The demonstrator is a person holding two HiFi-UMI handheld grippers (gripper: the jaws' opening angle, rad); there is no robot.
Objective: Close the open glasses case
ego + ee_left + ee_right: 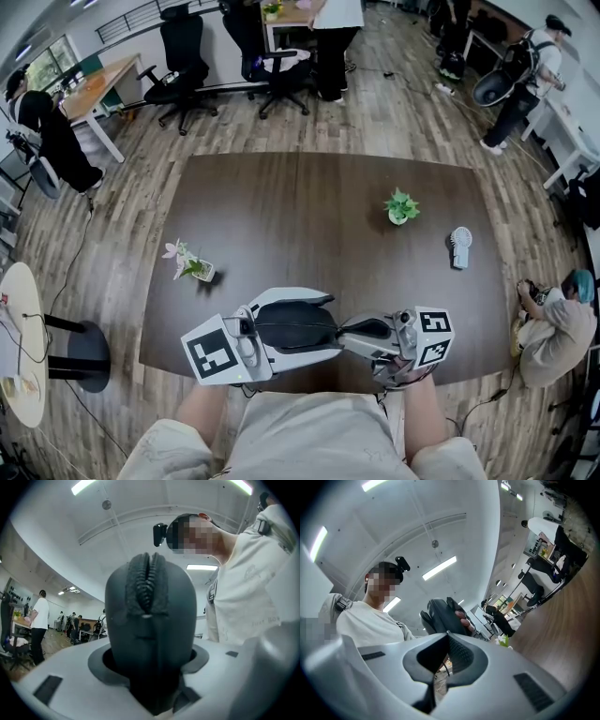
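Glasses case (295, 324), black w/ a zip, sits lengthwise between the jaws of the left gripper (330, 325), over the near edge of the table (309, 216), right in front of the person's lap. The white jaws lie along both long sides of it and clamp it. In the left gripper view the case (150, 634) fills the gap between the jaws, its end twd the camera, and the two zip rows run side by side down its middle. Whether the zip is fully done up can't be told.

Right gripper (363, 328) comes in from the right w/ its jaws pressed together, black tips at the case's right end. In the right gripper view the tips (446, 632) meet just below the case (440, 616). Whether they nip the zip pull can't be made out.

Further out on the table: a small flower pot (187, 264) to the left, a green pot plant (401, 206) and a white hand fan (459, 247) to the right, all well apart from the case. Beyond the table is wood floor w/ office chairs (183, 56). A person sits on the floor (558, 323) by the table's right corner.
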